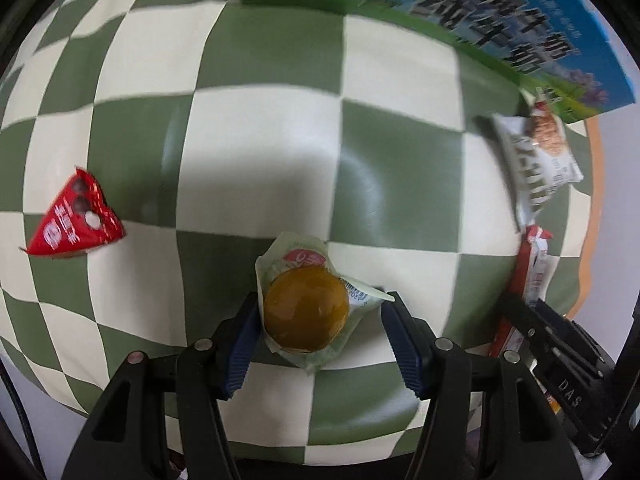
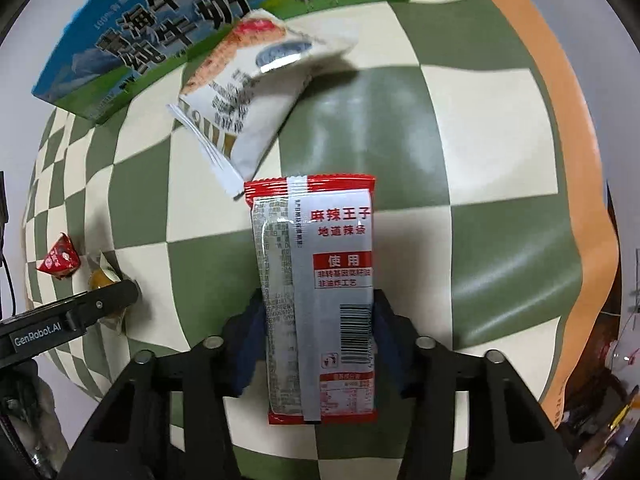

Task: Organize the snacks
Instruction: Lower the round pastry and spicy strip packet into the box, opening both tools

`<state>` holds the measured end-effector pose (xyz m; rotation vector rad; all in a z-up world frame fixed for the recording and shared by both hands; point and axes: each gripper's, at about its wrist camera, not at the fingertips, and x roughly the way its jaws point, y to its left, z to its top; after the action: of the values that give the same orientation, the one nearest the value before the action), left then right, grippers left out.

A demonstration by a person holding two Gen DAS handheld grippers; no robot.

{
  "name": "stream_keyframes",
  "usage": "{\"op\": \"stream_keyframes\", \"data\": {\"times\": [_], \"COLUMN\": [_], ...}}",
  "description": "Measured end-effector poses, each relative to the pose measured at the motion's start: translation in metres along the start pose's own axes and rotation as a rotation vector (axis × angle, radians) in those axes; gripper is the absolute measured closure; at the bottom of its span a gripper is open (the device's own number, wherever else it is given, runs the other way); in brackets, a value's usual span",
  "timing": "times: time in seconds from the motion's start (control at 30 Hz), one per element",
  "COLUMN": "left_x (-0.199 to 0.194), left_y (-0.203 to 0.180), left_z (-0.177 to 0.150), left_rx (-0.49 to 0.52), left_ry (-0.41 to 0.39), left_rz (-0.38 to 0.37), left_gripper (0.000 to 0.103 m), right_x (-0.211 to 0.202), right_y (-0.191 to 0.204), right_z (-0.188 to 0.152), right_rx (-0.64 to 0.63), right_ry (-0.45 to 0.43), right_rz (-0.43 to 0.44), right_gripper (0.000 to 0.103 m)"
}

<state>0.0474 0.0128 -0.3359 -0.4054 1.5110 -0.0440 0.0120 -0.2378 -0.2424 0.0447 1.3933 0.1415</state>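
Observation:
In the left wrist view, a round brown snack in a pale green see-through wrapper sits between the blue pads of my left gripper, which is shut on it just above the checked cloth. In the right wrist view, my right gripper is shut on the lower half of a long red-and-white packet. Its pads press both long edges and the top end sticks out ahead. That same red-and-white packet shows at the right edge of the left wrist view.
A green-and-cream checked tablecloth covers the table, with an orange border at the right. A blue-and-green milk carton box lies at the back, with a white snack packet leaning on it. A small red triangular packet lies far left.

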Motion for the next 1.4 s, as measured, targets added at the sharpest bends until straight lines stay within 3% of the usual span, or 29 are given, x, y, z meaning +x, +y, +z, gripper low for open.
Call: {"op": "stream_keyframes", "data": {"times": [0.23, 0.4, 0.43, 0.6, 0.77, 0.97, 1.2, 1.27, 1.33, 1.4], "left_x": [-0.056, -0.117, -0.123, -0.177, -0.198, -0.172, -0.119, -0.103, -0.095, -0.090], "left_y": [-0.038, -0.073, -0.078, -0.096, -0.108, -0.107, -0.105, -0.102, -0.099, -0.096], "left_z": [0.020, 0.051, 0.050, 0.105, 0.164, 0.235, 0.280, 0.284, 0.286, 0.286], "left_rx": [0.065, 0.122, 0.130, 0.183, 0.200, 0.159, 0.135, 0.130, 0.127, 0.131], "left_ry": [-0.089, -0.174, -0.186, -0.258, -0.289, -0.218, -0.076, -0.046, -0.040, -0.049], "left_rz": [-0.078, -0.186, -0.200, -0.229, -0.179, -0.127, -0.099, -0.075, -0.048, -0.017], "left_gripper": [0.045, 0.045, 0.045, 0.045, 0.045, 0.045, 0.044, 0.044, 0.026, 0.015], "right_x": [-0.038, -0.091, -0.106, -0.160, -0.193, -0.178, -0.134, -0.115, -0.096, -0.086], "right_y": [-0.008, -0.010, -0.012, 0.001, 0.013, 0.019, 0.024, 0.025, 0.024, 0.022], "right_z": [0.001, 0.012, 0.021, 0.069, 0.145, 0.235, 0.294, 0.306, 0.316, 0.319], "right_rx": [0.023, 0.021, 0.012, -0.025, -0.082, -0.095, -0.085, -0.080, -0.065, -0.059], "right_ry": [-0.032, -0.100, -0.118, -0.238, -0.352, -0.337, -0.233, -0.193, -0.144, -0.121], "right_rz": [0.102, 0.187, 0.198, 0.239, 0.173, 0.102, 0.063, 0.070, 0.050, 0.030], "right_gripper": [0.056, 0.056, 0.056, 0.056, 0.056, 0.056, 0.056, 0.050, 0.028, 0.018]}}
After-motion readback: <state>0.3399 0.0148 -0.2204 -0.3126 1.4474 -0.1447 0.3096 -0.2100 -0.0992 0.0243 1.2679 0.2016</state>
